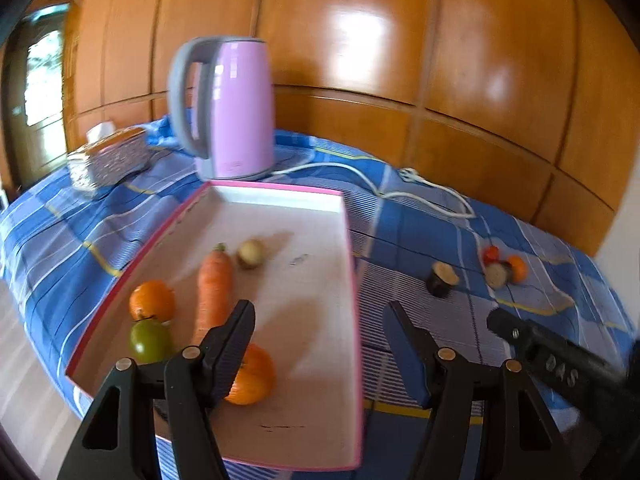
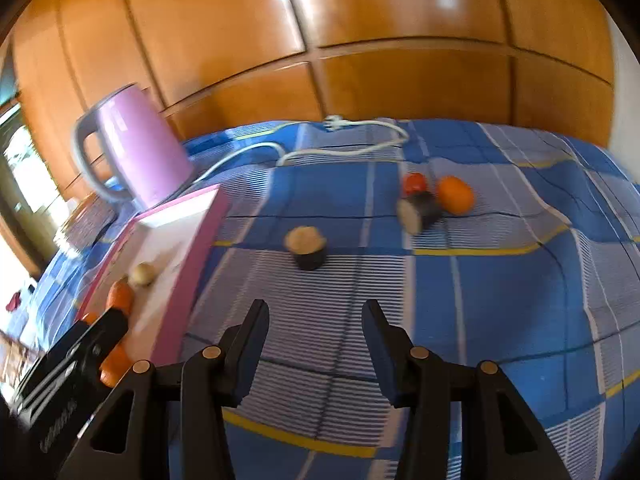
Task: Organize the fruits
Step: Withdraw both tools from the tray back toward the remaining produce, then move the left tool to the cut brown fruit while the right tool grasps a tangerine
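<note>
Four pieces lie loose on the blue checked cloth outside the tray, so by my reading the sorting is partway done and the step in hand is a fresh reach.

Nearest, the left gripper (image 1: 320, 320) hangs with its jaws spread wide and nothing between them, over the near right edge of the pink-rimmed tray (image 1: 354, 280). The right gripper (image 2: 316, 320) is likewise spread and empty, over bare cloth just right of the tray.

Inside the tray lie a large orange (image 1: 252, 376), partly hidden by the left gripper's finger, a green round fruit (image 1: 150, 342) touching a smaller orange (image 1: 152, 300), a carrot (image 1: 214, 292), and a pale round piece (image 1: 251, 253) at the carrot's tip.

Farther on, a dark-skinned cut piece with a pale face (image 2: 307, 249) stands alone, straight ahead of the right gripper. Beyond it, toward the far right corner of the desk, a second dark cut piece (image 2: 418, 209) lies on its side, close against a red fruit (image 2: 415, 182) and an orange fruit (image 2: 455, 194); blur hides whether they touch.

The lone piece seems the likely next pick: a clear approach, jaws already wide enough.

At the far edge stand a pink kettle (image 1: 236, 108), its white cord (image 2: 344, 152) trailing behind the cluster, and a tissue box (image 1: 108, 156) at the far left corner. The cord could snag a deep reach; the tray's wall must be cleared on the carry.
</note>
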